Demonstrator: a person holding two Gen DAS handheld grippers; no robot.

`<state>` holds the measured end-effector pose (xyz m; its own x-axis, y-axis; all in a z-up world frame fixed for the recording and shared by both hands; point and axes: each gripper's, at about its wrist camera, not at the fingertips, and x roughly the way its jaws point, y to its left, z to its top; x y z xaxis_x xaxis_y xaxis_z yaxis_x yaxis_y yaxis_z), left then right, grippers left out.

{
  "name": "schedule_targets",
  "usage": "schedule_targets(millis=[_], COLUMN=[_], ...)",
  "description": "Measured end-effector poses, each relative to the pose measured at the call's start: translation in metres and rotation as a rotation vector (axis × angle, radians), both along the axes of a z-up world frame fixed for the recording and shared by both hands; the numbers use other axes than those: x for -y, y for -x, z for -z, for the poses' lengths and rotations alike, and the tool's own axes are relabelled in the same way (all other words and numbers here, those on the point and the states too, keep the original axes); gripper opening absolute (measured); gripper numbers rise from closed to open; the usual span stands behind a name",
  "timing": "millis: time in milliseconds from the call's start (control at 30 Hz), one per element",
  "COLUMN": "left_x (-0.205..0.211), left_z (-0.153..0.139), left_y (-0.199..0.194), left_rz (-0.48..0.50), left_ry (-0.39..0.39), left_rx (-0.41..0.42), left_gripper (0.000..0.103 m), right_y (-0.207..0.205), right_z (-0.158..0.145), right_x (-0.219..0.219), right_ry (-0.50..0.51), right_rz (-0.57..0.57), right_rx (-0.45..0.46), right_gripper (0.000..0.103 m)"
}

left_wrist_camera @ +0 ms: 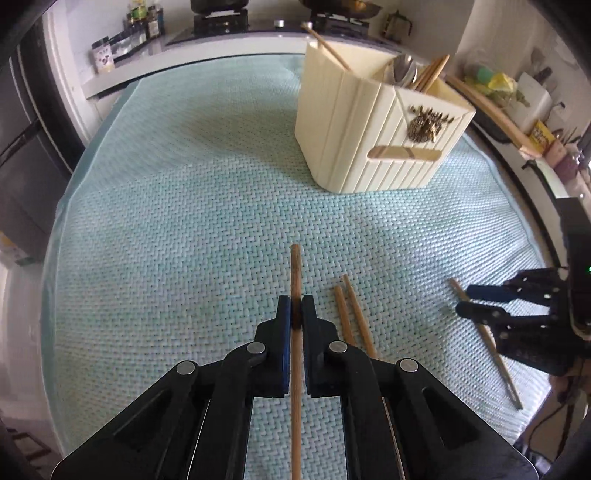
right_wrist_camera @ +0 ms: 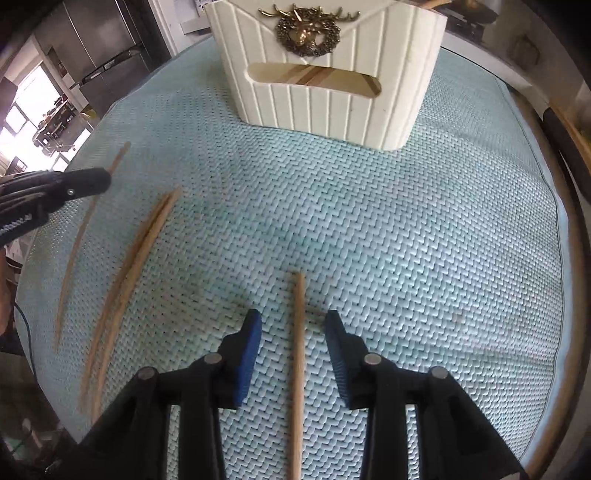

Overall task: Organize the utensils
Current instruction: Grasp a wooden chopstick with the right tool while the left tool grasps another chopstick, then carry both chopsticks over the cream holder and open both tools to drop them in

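Note:
A cream utensil holder (left_wrist_camera: 373, 122) with a brass deer emblem stands on the teal woven mat (left_wrist_camera: 184, 203); spoons and chopsticks stick out of it. It also shows in the right wrist view (right_wrist_camera: 325, 70). My left gripper (left_wrist_camera: 295, 306) is shut on a wooden chopstick (left_wrist_camera: 295, 269) that points at the far side. Two more chopsticks (left_wrist_camera: 351, 317) lie just right of it. My right gripper (right_wrist_camera: 293, 321) is open, its jaws on either side of another chopstick (right_wrist_camera: 298, 332) lying on the mat. The right gripper also shows in the left wrist view (left_wrist_camera: 467, 299).
A stove (left_wrist_camera: 221, 18) and spice jars (left_wrist_camera: 136, 26) line the counter behind the mat. Cluttered shelves (left_wrist_camera: 517, 99) run along the right. In the right wrist view the left gripper (right_wrist_camera: 92, 182) is at the left edge, with the pair of chopsticks (right_wrist_camera: 136, 258) beside it.

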<state>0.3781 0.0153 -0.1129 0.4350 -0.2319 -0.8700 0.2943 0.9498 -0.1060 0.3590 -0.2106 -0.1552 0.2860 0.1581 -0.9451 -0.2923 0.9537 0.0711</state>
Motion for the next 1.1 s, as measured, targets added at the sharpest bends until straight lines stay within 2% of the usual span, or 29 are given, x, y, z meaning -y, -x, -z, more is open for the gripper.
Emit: schedule_targets(millis=[67,133,300,533,767,1100], left_x=[-0.007,-0.015,-0.033,-0.040,-0.037,-0.025], left_z=[-0.020,-0.039,-0.080,-0.119,-0.143,-0.171], left_y=[0.011,0.019,0.037,0.055,0.067,0.060], left_rz=[-0.003,-0.008,-0.028,-0.048,-0.051,-0.052], left_ry=[0.016,0.045,0.109,0.164,0.183,0.226], left_rx=[0.043,0.080,0.163,0.248,0.288,0.321], left_gripper=[0.004,0.004,0.004,0.004,0.004,0.004], right_y=[-0.001,0.008,0.039,0.086,0.117,0.106], right_z=[-0.005,-0.019,-0.077,-0.150,-0.184,-0.223], right_x=[0.003,0.007,0.026,0.040,0.046,0.043], right_ry=[-0.025,-0.050,-0.135,-0.212,-0.254,-0.245], right_rz=[0.011,0.018,0.049,0.069,0.063,0.072], right_rx=[0.006,0.056,0.210,0.435,0.575,0.705], right_gripper=[0.006,0.006,0.006,0.006,0.006,0.006])
